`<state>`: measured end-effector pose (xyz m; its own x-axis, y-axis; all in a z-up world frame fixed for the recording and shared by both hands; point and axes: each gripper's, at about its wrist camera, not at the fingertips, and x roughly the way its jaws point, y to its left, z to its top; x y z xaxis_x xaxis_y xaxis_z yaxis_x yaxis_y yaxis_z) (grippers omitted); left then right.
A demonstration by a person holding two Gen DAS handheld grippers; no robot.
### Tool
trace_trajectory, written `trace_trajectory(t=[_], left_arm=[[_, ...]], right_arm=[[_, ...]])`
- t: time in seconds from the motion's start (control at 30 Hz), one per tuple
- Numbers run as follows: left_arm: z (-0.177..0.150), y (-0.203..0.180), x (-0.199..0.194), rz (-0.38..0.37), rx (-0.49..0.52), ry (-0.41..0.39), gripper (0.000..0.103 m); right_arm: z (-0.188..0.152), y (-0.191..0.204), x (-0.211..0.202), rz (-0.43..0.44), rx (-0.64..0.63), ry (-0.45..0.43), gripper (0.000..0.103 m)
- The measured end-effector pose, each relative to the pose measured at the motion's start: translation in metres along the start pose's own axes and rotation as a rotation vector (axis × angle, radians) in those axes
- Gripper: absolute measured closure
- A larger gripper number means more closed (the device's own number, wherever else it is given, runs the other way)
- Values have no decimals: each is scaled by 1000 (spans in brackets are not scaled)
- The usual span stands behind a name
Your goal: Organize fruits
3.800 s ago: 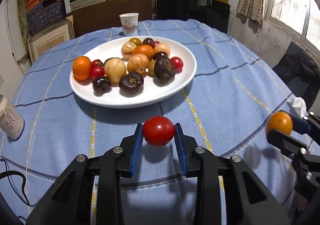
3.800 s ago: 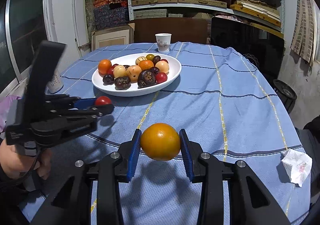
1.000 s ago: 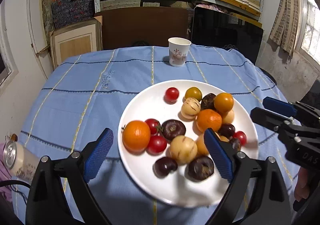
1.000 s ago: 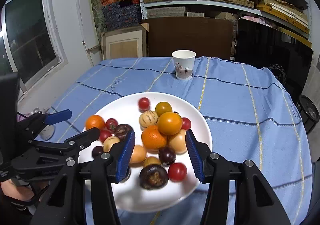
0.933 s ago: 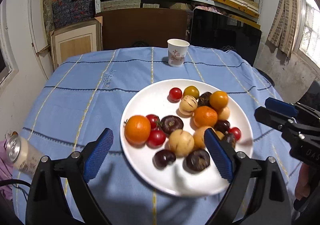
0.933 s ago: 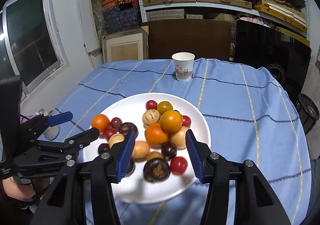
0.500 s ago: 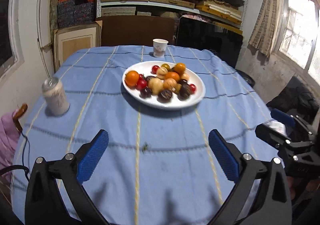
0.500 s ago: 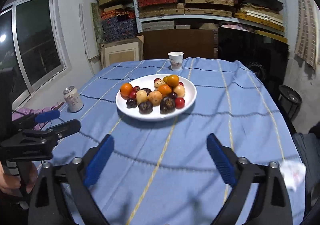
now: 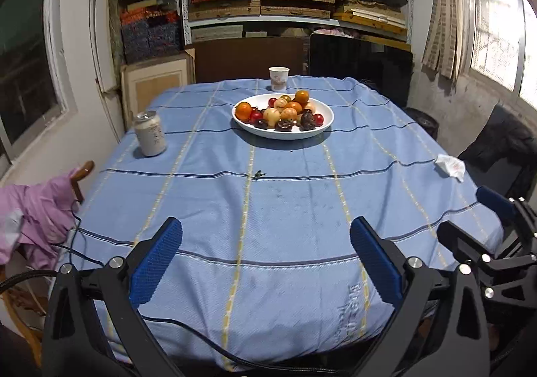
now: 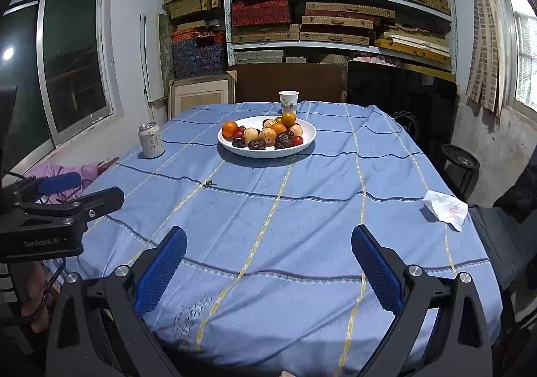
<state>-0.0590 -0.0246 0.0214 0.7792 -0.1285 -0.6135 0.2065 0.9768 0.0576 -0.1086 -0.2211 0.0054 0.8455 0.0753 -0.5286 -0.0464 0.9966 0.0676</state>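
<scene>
Blue-checked tablecloth [image 9: 285, 209] is bare along its near edge; the white plate [image 9: 327, 118] with all the fruits [image 9: 285, 113] sits toward the far edge, straight ahead of both grippers and well apart. Left gripper [image 9: 265, 263] and right gripper [image 10: 268, 268] are both spread wide, empty. Neither looks clearly nearer; no loose fruit is visible, so the task looks done.

Bare blue tablecloth [image 9: 285, 209] lay open toward the fruit plate [image 9: 322, 132], with only the can [image 9: 150, 132] far left and crumpled tissue [image 9: 450, 166] far right
</scene>
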Motion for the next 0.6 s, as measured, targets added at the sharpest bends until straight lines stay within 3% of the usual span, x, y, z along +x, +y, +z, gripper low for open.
trace_trajectory(t=[0.07,0.2,0.6], left_arm=[[-4,-3,-9,27,16,-13,5],[-8,-2,-21,0,4,-27,5],[-8,7,-15,34,-18,-38,5]], right_arm=[[-3,1,-7,-8,5,-5,4],[-6,0,-14,-35,20,-8,4],[-9,1,-14,-62,25,-5,4]])
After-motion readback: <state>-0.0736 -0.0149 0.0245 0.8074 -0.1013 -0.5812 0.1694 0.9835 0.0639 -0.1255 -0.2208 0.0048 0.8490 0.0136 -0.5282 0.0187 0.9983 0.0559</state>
